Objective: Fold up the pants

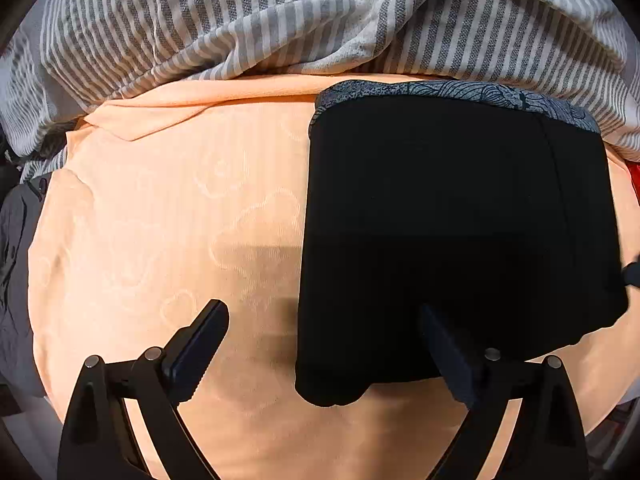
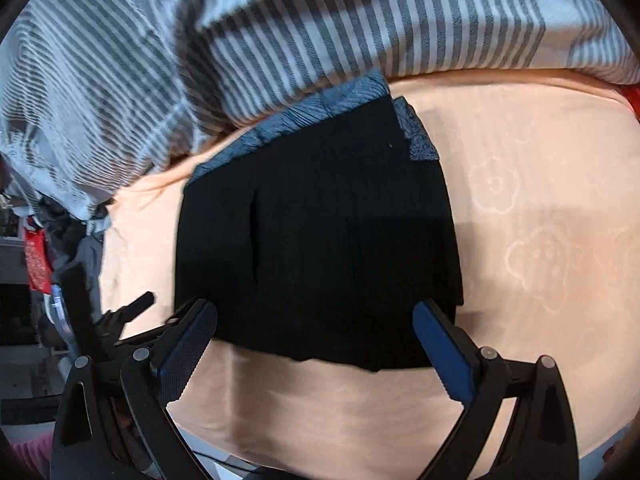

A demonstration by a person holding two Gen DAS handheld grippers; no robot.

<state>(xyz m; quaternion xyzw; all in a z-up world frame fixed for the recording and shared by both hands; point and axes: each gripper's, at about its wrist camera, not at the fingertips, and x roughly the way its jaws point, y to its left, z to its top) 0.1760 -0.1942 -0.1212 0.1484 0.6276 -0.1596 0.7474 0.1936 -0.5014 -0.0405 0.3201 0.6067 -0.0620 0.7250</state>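
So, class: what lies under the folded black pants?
The folded black pants rest on a peach sheet, with a blue patterned fabric peeking out at their far edge. How far that fabric reaches beneath them is covered.

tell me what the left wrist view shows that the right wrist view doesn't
Only the left wrist view shows the grey garment at the left edge of the peach sheet.

Only the right wrist view shows the red packet and clutter beyond the bed's left side, plus the left gripper from outside.

Both show the folded black pants with their blue patterned band, the striped blanket, and open, empty jaws; the right gripper hovers near the pants' near edge.
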